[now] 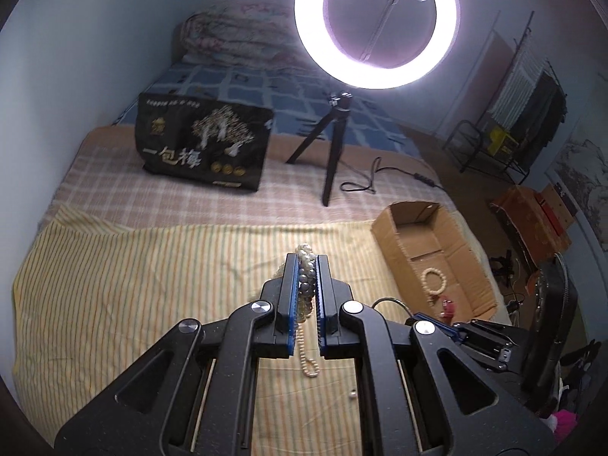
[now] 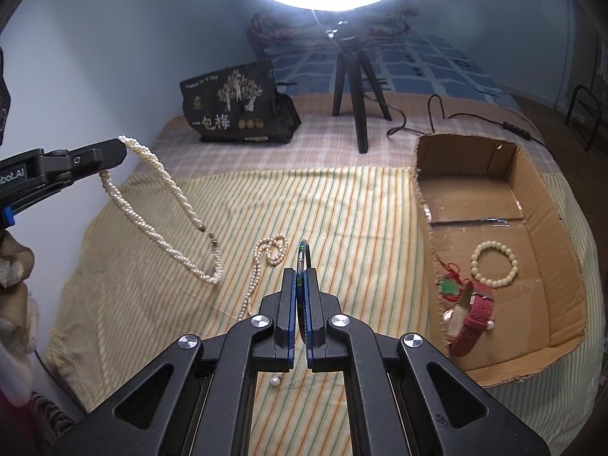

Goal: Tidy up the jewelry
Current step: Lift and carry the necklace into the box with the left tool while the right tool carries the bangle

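Note:
My left gripper (image 1: 307,258) is shut on a twisted pearl necklace (image 1: 306,285), and a thin strand of it hangs below the fingers. In the right wrist view the same left gripper (image 2: 114,152) holds this necklace (image 2: 171,205) up in a long loop above the striped cloth (image 2: 361,205). My right gripper (image 2: 303,271) is shut on a thin dark bangle (image 2: 303,252) that stands on edge between the pads. A thin pearl necklace (image 2: 266,254) lies on the cloth just left of it. The cardboard box (image 2: 532,174) holds a cream bead bracelet (image 2: 494,264), a red-strap watch (image 2: 473,315) and a green pendant (image 2: 446,287).
A black printed bag (image 2: 235,110) and a tripod (image 2: 355,83) with a lit ring light (image 1: 374,22) stand behind the cloth, with a cable (image 2: 475,116) trailing right. One loose pearl (image 2: 274,381) lies under my right gripper. A wall closes the left side.

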Available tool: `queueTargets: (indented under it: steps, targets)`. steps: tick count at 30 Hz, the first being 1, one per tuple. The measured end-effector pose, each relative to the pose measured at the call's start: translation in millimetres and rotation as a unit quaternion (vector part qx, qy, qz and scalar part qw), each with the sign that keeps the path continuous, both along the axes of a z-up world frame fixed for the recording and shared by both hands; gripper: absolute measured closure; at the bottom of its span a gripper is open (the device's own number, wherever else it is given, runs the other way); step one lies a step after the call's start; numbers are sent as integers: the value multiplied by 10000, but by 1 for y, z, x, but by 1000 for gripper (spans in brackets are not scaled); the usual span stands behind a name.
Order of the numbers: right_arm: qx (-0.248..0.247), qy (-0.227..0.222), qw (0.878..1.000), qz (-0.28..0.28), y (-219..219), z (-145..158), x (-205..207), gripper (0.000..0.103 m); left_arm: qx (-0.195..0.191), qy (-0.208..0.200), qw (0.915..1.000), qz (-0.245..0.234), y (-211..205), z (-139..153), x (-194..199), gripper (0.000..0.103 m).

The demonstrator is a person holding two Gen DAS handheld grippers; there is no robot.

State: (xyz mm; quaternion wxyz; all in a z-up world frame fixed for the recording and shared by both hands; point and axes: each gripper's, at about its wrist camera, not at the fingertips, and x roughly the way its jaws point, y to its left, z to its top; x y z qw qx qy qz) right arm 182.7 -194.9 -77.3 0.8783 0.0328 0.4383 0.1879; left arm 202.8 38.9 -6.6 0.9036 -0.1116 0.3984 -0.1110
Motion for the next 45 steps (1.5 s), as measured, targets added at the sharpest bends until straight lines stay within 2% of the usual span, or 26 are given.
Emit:
queueTargets:
  steps: [8, 22, 33, 40, 45]
  targets:
    - [65, -207, 9996, -166, -30, 20, -10, 101, -37, -176, 9997, -180, -25, 20, -4, 97]
    - [135, -504, 9952, -824, -109, 43, -26, 101, -6, -349, 9979, -551, -83, 38, -5, 97]
    - [146, -484, 9924, -1120, -150, 42, -30, 101, 15, -375, 9955, -872, -133, 48, -1, 97]
    - [178, -428, 9918, -1190, -164, 39, -28, 101, 22, -359, 9926, -1159, -170, 52, 15, 97]
    - [137, -376, 9914, -1249, -171, 35, -24, 101, -143, -280, 9915, -1260, -187, 53, 33, 97]
